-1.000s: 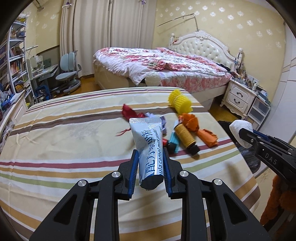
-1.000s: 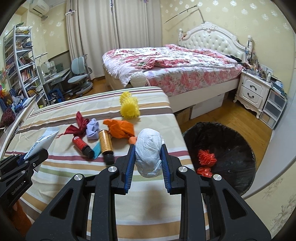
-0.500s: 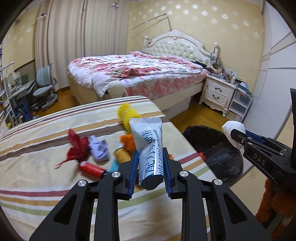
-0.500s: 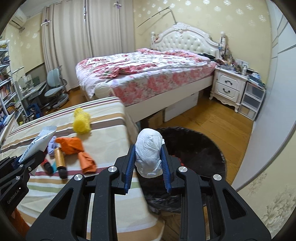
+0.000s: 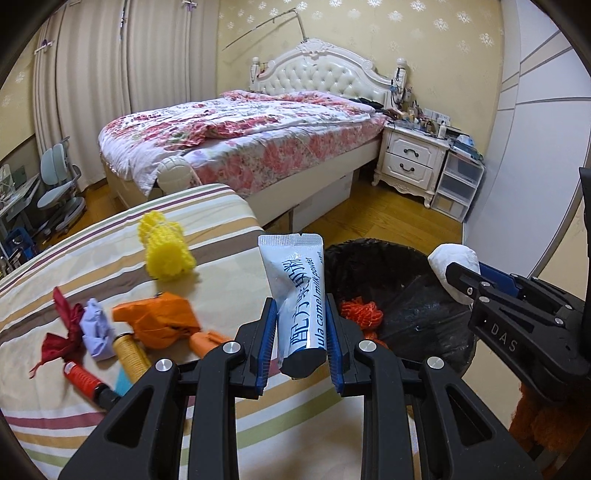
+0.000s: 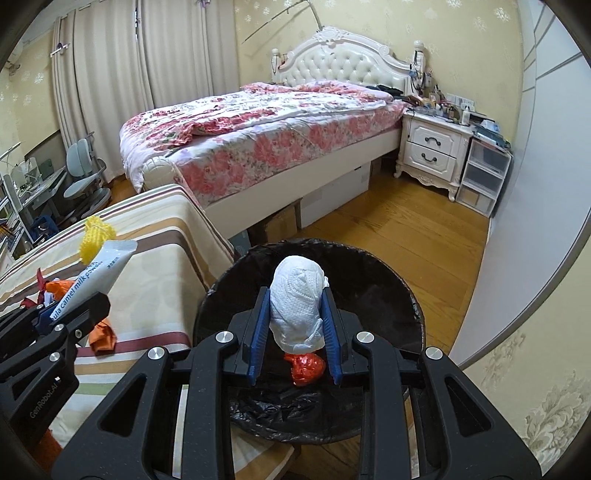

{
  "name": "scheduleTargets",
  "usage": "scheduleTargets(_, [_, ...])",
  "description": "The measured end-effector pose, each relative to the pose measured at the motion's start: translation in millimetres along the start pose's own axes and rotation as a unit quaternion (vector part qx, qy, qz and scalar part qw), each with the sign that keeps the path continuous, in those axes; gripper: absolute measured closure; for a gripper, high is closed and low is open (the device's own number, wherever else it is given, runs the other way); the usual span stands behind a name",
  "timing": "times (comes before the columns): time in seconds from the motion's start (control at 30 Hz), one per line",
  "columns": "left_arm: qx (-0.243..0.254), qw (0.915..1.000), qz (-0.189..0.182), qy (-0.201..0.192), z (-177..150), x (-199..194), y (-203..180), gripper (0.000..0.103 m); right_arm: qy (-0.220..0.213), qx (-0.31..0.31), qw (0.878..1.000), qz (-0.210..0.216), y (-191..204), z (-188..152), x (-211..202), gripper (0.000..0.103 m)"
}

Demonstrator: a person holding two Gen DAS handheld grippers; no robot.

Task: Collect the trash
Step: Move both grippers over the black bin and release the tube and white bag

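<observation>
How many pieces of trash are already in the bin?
2 visible, both red-orange: a netted wad against the liner of the bin and a shiny crumpled piece on its bottom. The right gripper may hide more.

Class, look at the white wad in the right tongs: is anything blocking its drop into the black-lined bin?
Nothing visible does. The white wad, gripped by the right tongs, hangs over the open bin, which holds only red-orange trash at its bottom.

yellow flowery wallpaper (image 6: 436,22), cream curtains (image 6: 110,81), bed w/ white tufted headboard (image 6: 343,62) & floral quilt (image 6: 258,122), white nightstand (image 6: 434,151), wood floor (image 6: 406,229), desk chair (image 5: 59,184)
</observation>
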State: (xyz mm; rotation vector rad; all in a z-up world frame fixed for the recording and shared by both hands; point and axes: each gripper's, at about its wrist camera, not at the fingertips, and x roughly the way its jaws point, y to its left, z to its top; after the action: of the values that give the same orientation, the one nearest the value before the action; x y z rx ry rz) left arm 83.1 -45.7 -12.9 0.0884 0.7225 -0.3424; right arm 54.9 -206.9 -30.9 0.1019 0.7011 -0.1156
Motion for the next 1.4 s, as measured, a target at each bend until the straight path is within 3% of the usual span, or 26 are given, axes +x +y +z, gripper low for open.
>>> scheduleTargets(0.73, [0.023, 0.9994, 0.009, 0.024, 12.3, 52.3, -35.2, 0.074, 0.026, 0.031, 0.999, -0.006, -34.5, -1.8, 36.3, 0.074])
scheduleTargets(0.83, [0.025, 0.9993, 0.01, 0.025, 12.3, 54.1, -36.6, 0.061, 0.029, 0.038, 0.999, -0.008, -39.5, -3.0, 39.4, 0.071])
scheduleTargets(0.9, [0.023, 0.9994, 0.012, 0.024, 12.7, 54.6, -37.2, 0.05, 0.028, 0.044, 0.999, -0.01, -42.5, -3.4, 39.8, 0.061])
scheduleTargets(1.0, [0.022, 0.9994, 0.013, 0.021, 14.2, 54.1, -36.7, 0.041, 0.026, 0.049, 0.998, -0.015, -46.6, -3.2, 39.9, 0.06])
scheduleTargets(1.17, [0.016, 0.9995, 0.015, 0.021, 14.9, 51.7, -33.2, 0.034, 0.025, 0.055, 0.998, -0.021, -50.5, -3.6, 36.5, 0.058])
scheduleTargets(1.4, [0.004, 0.9996, 0.022, 0.018, 13.0, 39.8, -21.0, 0.034, 0.023, 0.054, 0.998, -0.024, -46.1, -4.7, 29.2, 0.048])
